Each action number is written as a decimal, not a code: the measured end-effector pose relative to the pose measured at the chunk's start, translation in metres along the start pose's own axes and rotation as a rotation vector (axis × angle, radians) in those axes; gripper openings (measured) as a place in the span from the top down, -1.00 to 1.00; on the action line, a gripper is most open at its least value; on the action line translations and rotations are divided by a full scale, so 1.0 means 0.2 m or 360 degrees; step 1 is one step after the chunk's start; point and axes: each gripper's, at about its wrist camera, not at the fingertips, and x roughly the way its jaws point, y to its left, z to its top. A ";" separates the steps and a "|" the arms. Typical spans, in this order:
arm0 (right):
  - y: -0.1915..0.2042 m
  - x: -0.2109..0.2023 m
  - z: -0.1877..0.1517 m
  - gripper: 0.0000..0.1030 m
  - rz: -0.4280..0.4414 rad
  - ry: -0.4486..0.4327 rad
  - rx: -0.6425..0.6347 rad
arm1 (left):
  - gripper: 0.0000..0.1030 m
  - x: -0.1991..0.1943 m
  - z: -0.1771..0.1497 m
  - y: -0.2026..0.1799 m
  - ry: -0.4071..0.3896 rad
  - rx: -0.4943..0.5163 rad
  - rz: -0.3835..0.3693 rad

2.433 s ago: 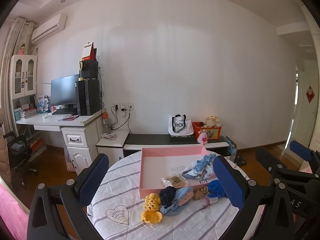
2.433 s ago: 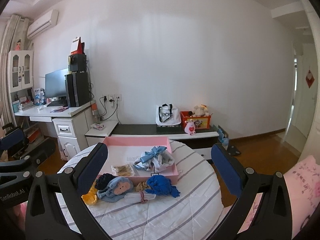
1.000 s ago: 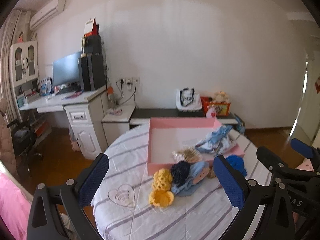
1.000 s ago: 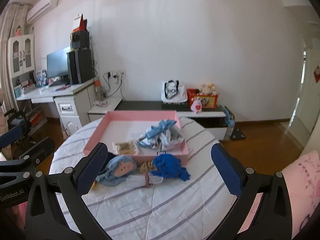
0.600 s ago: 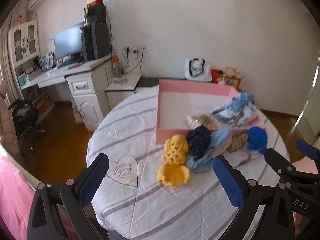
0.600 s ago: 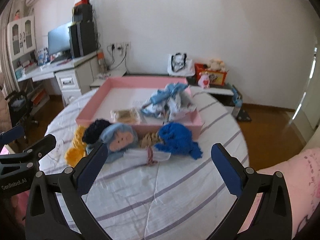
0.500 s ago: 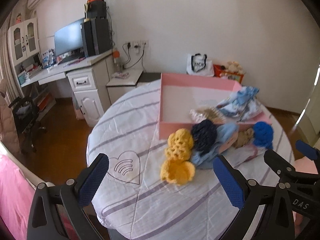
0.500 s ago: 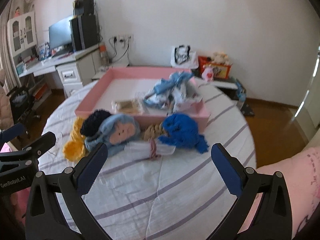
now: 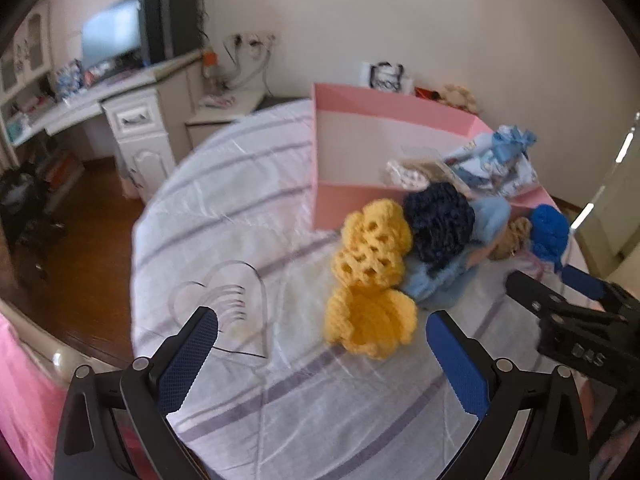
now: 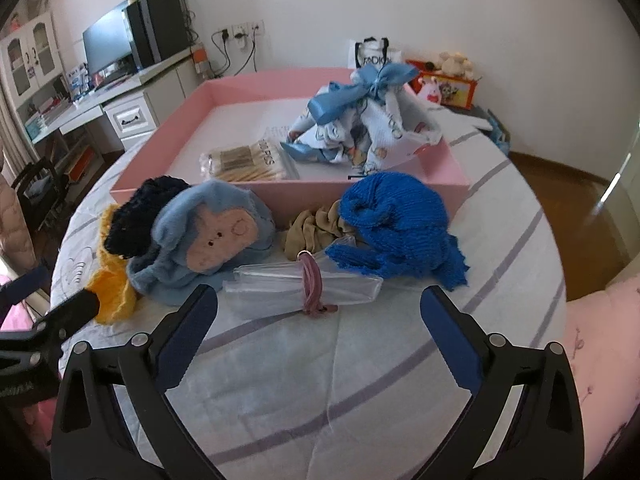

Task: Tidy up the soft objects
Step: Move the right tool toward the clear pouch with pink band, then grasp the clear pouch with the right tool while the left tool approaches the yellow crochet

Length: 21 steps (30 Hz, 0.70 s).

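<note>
A round table under a white cloth with lilac stripes fills the foreground of a bedroom-like room with a desk and monitor by the far wall. Both cameras have tipped down toward it, so the cloth now fills far more of each view than a second ago. The right gripper hangs with wide jaws that have just been closing slightly, nothing between them; the left gripper is likewise wide and empty. Just ahead of the right gripper lies a clear plastic roll, its long axis crosswise, bound by a pink hair tie. Beyond the roll, against the near wall of the pink box, sit the blue knit piece, a tan scrunchie, a light-blue plush face, a navy crochet piece and yellow crochet pieces. Inside the box lie a cotton-swab packet, lettering unreadable, and a printed cloth bundle with a blue ribbon bow.
</note>
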 end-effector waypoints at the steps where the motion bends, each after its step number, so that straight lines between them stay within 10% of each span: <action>1: 0.00 0.01 0.00 -0.82 0.0001 0.0009 0.0001 | -1.00 0.02 0.00 0.01 0.0013 0.0000 0.0001; 21: 0.05 -0.06 0.03 -0.44 0.0163 -0.0067 0.0005 | -1.00 0.02 0.02 0.06 -0.0019 -0.0094 0.0057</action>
